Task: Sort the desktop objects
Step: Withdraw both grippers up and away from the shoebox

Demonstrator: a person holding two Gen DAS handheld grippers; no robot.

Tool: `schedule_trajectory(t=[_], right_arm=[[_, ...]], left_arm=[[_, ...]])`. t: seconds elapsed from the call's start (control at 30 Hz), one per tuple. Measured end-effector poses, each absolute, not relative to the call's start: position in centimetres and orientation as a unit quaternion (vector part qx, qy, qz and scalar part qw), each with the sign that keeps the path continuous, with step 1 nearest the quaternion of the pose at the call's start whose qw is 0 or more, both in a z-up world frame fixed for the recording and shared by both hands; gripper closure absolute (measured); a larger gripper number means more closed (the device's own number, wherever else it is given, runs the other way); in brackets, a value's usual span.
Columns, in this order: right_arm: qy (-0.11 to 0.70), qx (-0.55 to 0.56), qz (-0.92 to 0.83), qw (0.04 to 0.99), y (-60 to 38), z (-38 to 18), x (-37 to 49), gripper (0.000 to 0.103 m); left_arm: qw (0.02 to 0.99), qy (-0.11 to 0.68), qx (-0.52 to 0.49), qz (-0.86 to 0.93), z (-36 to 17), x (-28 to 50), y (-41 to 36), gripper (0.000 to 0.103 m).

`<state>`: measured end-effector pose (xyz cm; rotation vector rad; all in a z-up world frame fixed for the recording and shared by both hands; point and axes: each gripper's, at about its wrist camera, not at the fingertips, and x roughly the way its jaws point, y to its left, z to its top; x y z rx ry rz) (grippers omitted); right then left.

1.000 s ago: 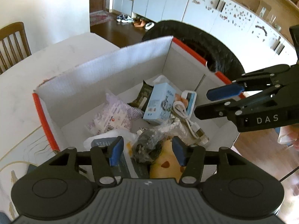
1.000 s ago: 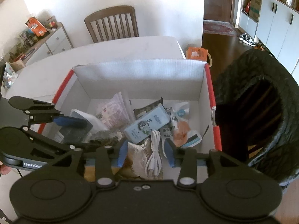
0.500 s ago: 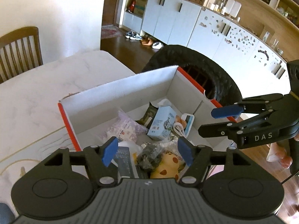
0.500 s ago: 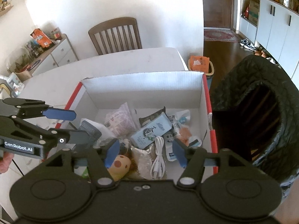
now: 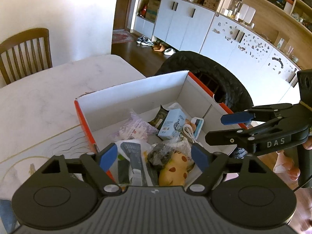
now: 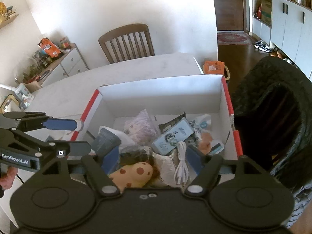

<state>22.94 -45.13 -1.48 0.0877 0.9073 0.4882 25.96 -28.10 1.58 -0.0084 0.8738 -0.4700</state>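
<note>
A white cardboard box with red edges (image 5: pixel 136 89) (image 6: pixel 161 95) stands on the table and holds several items: a yellow spotted plush toy (image 5: pixel 175 170) (image 6: pixel 134 173), a light blue carton (image 5: pixel 171 123) (image 6: pixel 171 137), a white coiled cable (image 5: pixel 188 131) (image 6: pixel 182 163), a pale snack bag (image 5: pixel 134 130) (image 6: pixel 141 126) and a dark wrapped lump (image 5: pixel 159 155). My left gripper (image 5: pixel 153 159) is open and empty above the box's near edge. My right gripper (image 6: pixel 152 160) is open and empty above the box too; it shows at the right of the left wrist view (image 5: pixel 230 128).
The box stands on a white marble table (image 5: pixel 39 101). A black-lined bin (image 5: pixel 214 74) (image 6: pixel 276 113) stands right beside the box. A wooden chair (image 6: pixel 126 41) stands at the table's far side. A sideboard with clutter (image 6: pixel 48 58) is at the left.
Both grippers have pulled up and back from the box, so it looks smaller. Both jaws have opened wider. Nothing was picked up.
</note>
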Motion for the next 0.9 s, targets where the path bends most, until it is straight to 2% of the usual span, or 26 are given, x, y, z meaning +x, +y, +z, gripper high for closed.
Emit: schedule_trajectory(t=[0.13,0.2,0.27,0.5,0.9], right_arm=[[0.421,0.048,0.240,0.873,-44.9,-1.1,22.3,0.016],[0.415,0.051,0.242,0.875,-44.8,-0.9,21.9,0.010],[0.405,0.051,0.243,0.880,-44.7,-0.6,21.4,0.006],[0.375,0.031,0.239,0.895,-43.7,0.4,19.5,0.004],[0.364,0.058,0.218,0.904,-43.2,0.8,17.2,0.003]], left_arm=[[0.882,0.415,-0.001,-0.223,1.8,25.3,-27.7,0.016],[0.883,0.413,-0.002,-0.222,2.0,25.0,-27.5,0.013],[0.884,0.411,-0.002,-0.222,2.1,24.7,-27.4,0.004],[0.889,0.399,0.003,-0.224,2.7,23.0,-26.9,0.001],[0.896,0.384,-0.013,-0.223,4.0,20.6,-24.5,0.001]])
